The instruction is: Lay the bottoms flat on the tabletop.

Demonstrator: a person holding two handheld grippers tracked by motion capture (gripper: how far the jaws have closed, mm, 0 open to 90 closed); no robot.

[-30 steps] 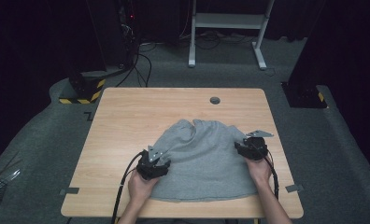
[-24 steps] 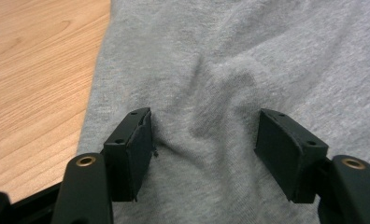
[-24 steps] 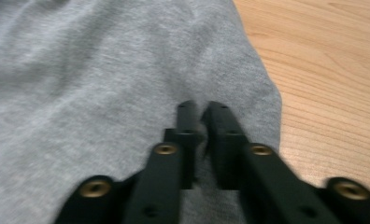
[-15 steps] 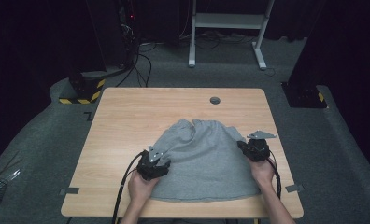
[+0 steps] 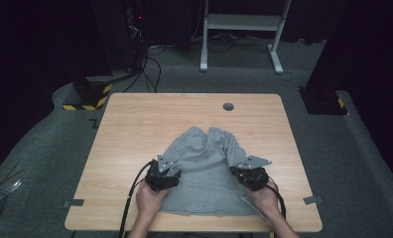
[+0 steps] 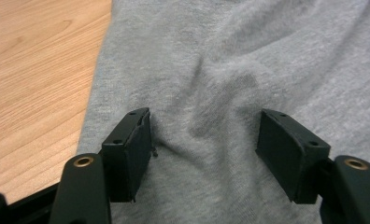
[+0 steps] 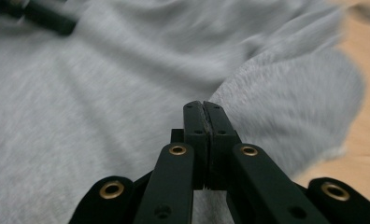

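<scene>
A grey shirt (image 5: pixel 207 171) is lying on the wooden desk (image 5: pixel 135 124), in the lower middle of the high view. The left tongs (image 6: pixel 204 149) are sitting on its left side, open wide, with soft cloth bunching between the jaws. The right tongs (image 7: pixel 205 116) have just been closing and are now shut tight, seeming to pinch a fold of the shirt's right edge

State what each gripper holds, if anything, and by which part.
The right gripper is shut, apparently pinching the grey cotton garment at its right edge, now folded inward. The left gripper holds nothing; its jaws stand open over the cloth.
</scene>
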